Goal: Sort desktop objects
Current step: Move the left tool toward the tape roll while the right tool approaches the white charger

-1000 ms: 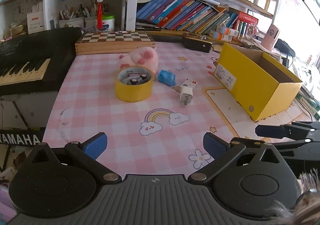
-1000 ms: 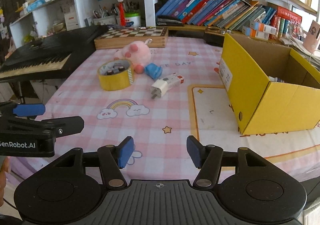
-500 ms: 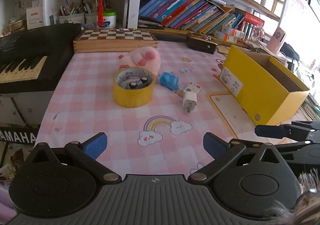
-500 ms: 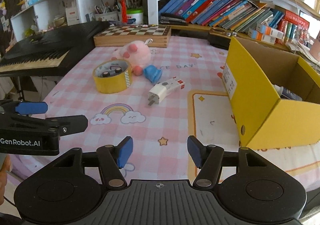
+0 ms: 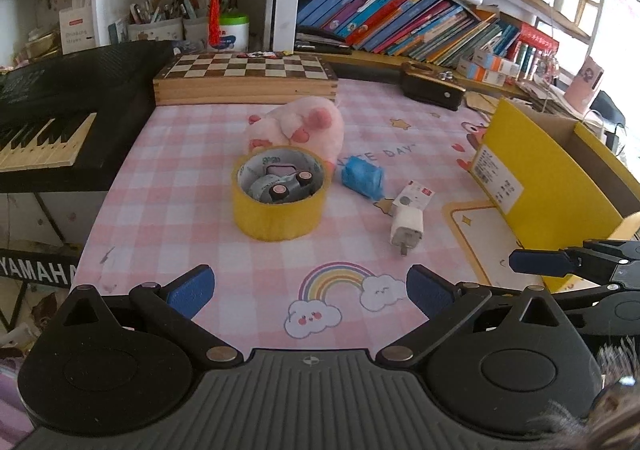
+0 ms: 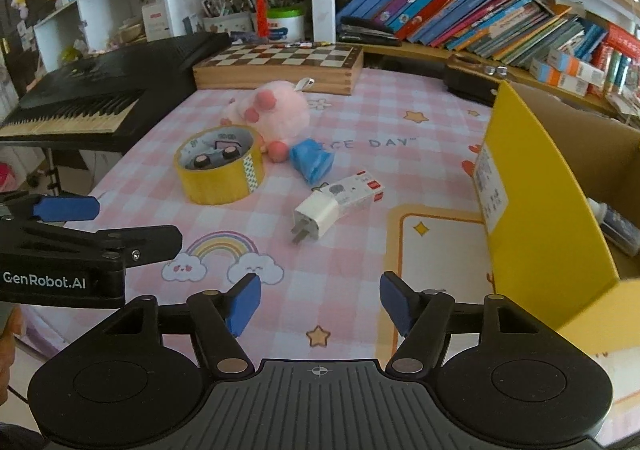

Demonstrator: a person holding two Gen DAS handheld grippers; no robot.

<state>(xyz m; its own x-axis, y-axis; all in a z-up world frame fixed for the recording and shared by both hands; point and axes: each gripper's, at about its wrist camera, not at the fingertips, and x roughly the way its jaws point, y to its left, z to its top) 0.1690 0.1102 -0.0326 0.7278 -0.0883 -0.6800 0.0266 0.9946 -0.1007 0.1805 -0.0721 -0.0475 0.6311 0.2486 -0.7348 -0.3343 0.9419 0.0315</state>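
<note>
A yellow tape roll (image 5: 280, 194) with a small toy car inside lies on the pink checked mat; it also shows in the right wrist view (image 6: 220, 174). Behind it sits a pink plush toy (image 5: 304, 126) (image 6: 276, 112). To its right lie a blue wrapped object (image 5: 362, 178) (image 6: 312, 164) and a white charger plug (image 5: 408, 224) (image 6: 332, 208). A yellow box (image 5: 548, 186) (image 6: 532, 234) stands open at the right, with small items inside. My left gripper (image 5: 308, 292) is open and empty, near the tape roll. My right gripper (image 6: 318, 302) is open and empty, near the plug.
A black keyboard (image 5: 52, 118) borders the mat on the left. A wooden chessboard box (image 5: 246, 78) and a dark case (image 5: 432, 88) lie at the back, under shelves of books (image 5: 400, 22). The mat's front edge is near both grippers.
Both grippers have moved forward over the mat towards the objects, which now look larger and closer. Both stay open. No object has moved.
</note>
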